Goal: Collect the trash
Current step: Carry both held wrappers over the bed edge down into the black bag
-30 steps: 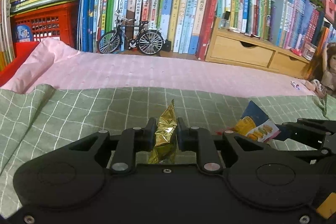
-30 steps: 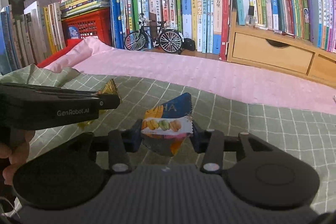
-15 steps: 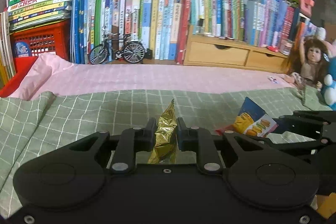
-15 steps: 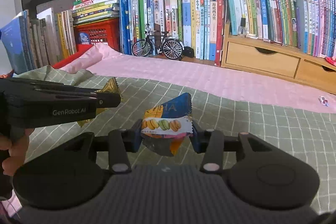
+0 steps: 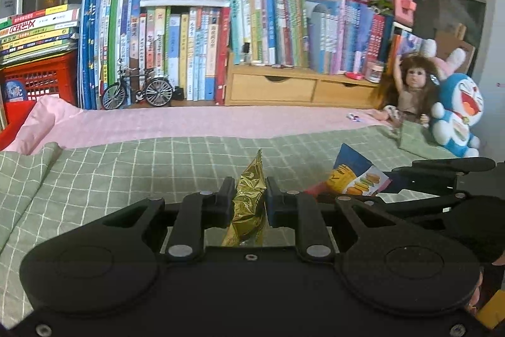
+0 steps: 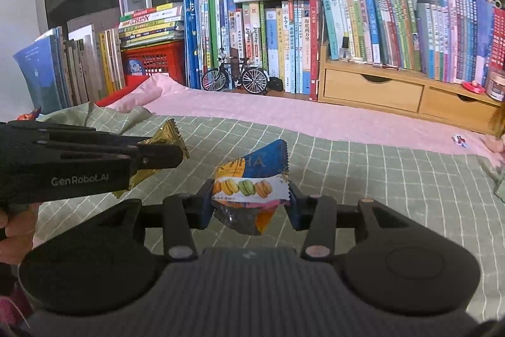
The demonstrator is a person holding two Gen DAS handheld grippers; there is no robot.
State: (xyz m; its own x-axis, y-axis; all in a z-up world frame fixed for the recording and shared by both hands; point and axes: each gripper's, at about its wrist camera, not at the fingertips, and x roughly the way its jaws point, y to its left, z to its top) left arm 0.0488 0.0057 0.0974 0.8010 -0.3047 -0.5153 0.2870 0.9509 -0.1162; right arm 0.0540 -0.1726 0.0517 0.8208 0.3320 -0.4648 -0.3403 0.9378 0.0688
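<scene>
A crumpled gold foil wrapper (image 5: 247, 201) stands upright between the fingers of my left gripper (image 5: 247, 204), which is shut on it above the green checked blanket (image 5: 142, 166). My right gripper (image 6: 249, 204) is shut on a blue and white macaron snack wrapper (image 6: 252, 182). In the left wrist view that macaron wrapper (image 5: 356, 176) shows at the right, held by the right gripper's fingers (image 5: 442, 176). In the right wrist view the left gripper's fingers (image 6: 94, 157) reach in from the left with the gold wrapper (image 6: 164, 135).
A pink sheet (image 5: 205, 125) lies beyond the blanket. Behind it stand rows of books (image 5: 189, 49), a model bicycle (image 5: 137, 89), a red crate (image 5: 34, 81) and a wooden drawer unit (image 5: 300, 87). A doll (image 5: 410, 84) and blue plush toy (image 5: 457, 116) sit at the right. A small candy wrapper (image 6: 459, 139) lies on the sheet.
Both grippers have lifted and drawn back from the bed with their wrappers still held; more of the shelf, window and toys is in view. Grips are unchanged.
</scene>
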